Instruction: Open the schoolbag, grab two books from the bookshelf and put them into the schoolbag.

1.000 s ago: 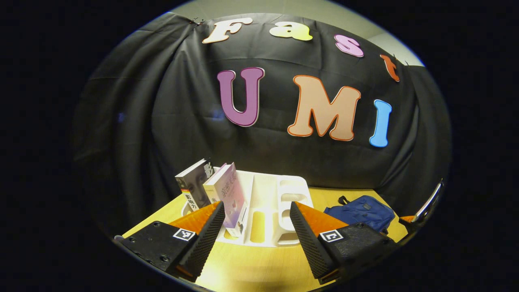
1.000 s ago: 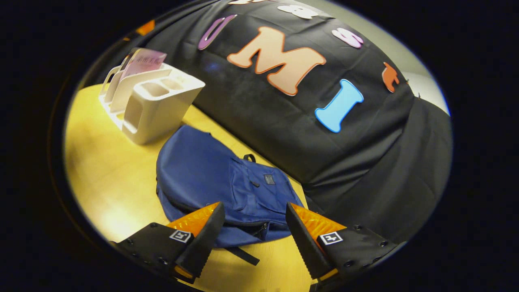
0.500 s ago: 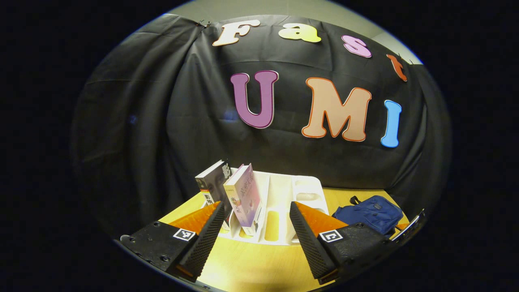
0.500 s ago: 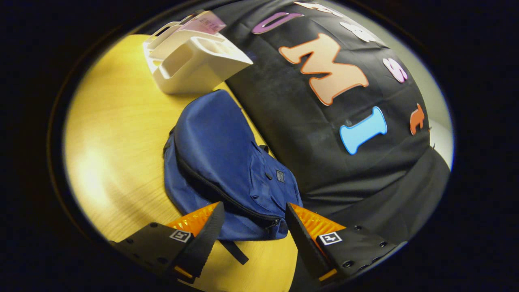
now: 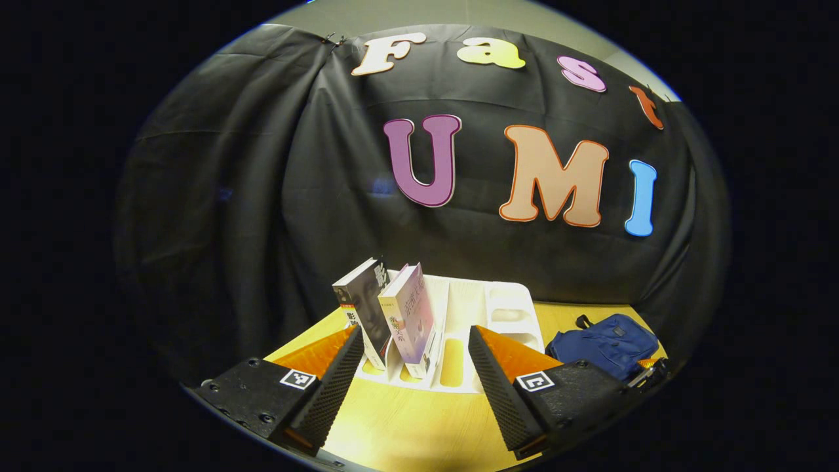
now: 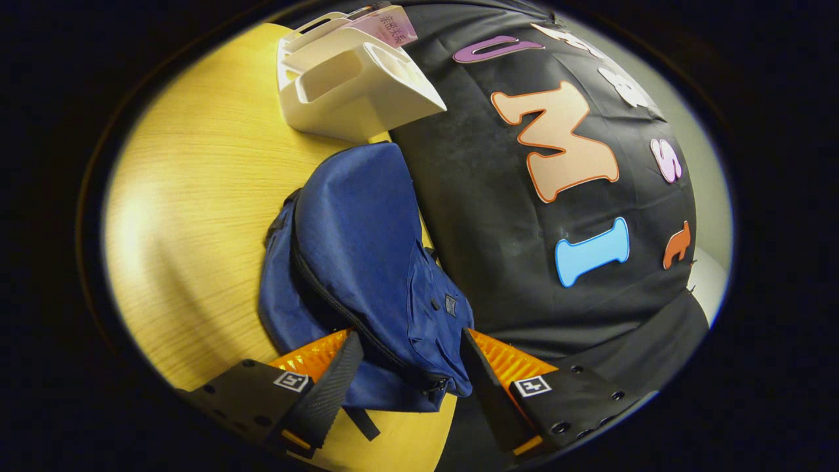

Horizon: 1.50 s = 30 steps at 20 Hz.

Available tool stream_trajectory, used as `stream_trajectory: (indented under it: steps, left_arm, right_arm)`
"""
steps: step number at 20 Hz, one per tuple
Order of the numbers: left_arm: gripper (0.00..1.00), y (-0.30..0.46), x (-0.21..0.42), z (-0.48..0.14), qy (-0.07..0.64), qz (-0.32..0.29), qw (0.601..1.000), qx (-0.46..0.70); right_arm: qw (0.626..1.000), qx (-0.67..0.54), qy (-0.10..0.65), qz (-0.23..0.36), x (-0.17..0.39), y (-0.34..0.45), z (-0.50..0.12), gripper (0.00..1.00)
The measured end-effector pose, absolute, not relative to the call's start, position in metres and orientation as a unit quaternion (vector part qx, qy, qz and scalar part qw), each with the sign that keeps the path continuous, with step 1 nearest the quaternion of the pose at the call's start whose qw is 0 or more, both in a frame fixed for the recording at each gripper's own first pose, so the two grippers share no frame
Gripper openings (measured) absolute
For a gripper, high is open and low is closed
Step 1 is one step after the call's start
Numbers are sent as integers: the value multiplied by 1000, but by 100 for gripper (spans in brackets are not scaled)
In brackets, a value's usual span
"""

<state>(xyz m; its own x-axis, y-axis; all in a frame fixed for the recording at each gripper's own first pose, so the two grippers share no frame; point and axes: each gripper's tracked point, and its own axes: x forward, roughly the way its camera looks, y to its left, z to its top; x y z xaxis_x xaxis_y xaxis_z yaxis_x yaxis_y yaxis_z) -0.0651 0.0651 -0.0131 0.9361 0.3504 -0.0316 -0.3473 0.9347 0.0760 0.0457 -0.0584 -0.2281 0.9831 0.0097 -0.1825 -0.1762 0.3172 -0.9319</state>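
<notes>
The blue schoolbag (image 6: 367, 262) lies flat on the yellow worktop (image 6: 196, 196), right in front of the right gripper (image 6: 409, 367). Its jaws are spread wide, one on each side of the bag's near end, and they pinch nothing. The bag looks soft and floppy, so it will likely sag and slide if pulled. The best place to hold is probably the little zipper pull (image 6: 434, 387), just between the jaws. It is small and dark, so it is hard to make out.

The left gripper (image 5: 416, 367) has its jaws spread too, and they are empty. Just past them stands the white bookshelf (image 5: 485, 314) with a dark book (image 5: 362, 308) and a pink book (image 5: 409, 314). The books look stiff and a bit heavy. Pinch one by its top edge. Their bottoms are hidden in the slots.
</notes>
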Motion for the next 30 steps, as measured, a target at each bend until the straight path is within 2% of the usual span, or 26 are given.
stream_trajectory:
  steps: [1, 3, 4, 7, 8, 19, 20, 22, 23, 24, 25, 30]
  left_arm:
    - [95, 65, -65, -13, 23, 178, 983, 34]
    - [95, 65, -65, -14, 24, 178, 983, 32]
    - [95, 64, -65, -15, 24, 178, 983, 31]
    - [95, 64, -64, -17, 26, 179, 983, 30]
    - [95, 63, -64, -17, 26, 179, 983, 30]
    - [94, 60, -57, -21, 32, 182, 983, 20]
    - [95, 61, -56, -22, 31, 183, 983, 15]
    - [95, 63, -54, -23, 32, 182, 983, 2]
    - [95, 64, -52, -23, 34, 182, 983, -2]
    - [95, 66, -50, -23, 35, 182, 983, -4]
    - [95, 69, -48, -22, 35, 182, 983, -4]
    - [95, 82, -34, -20, 44, 181, 982, -10]
  right_arm:
    - [810, -579, 70, 57, 50, -57, -226, 89]
    - [815, -573, 68, 53, 60, -55, -222, 100]
    - [817, -570, 68, 52, 64, -55, -220, 89]
    - [819, -567, 63, 55, 76, -48, -217, 88]
    - [818, -569, 60, 59, 79, -45, -218, 96]
    - [817, -569, 57, 72, 108, -21, -234, 12]
    - [816, -572, 53, 68, 109, -21, -231, 16]
    - [822, -565, 49, 58, 112, -20, -226, 10]
    - [826, -559, 47, 57, 110, -20, -222, 12]
    - [830, -553, 47, 51, 113, -22, -218, 4]
    - [835, -546, 44, 46, 114, -23, -211, 7]
    - [854, -518, 36, 18, 118, -32, -178, 4]
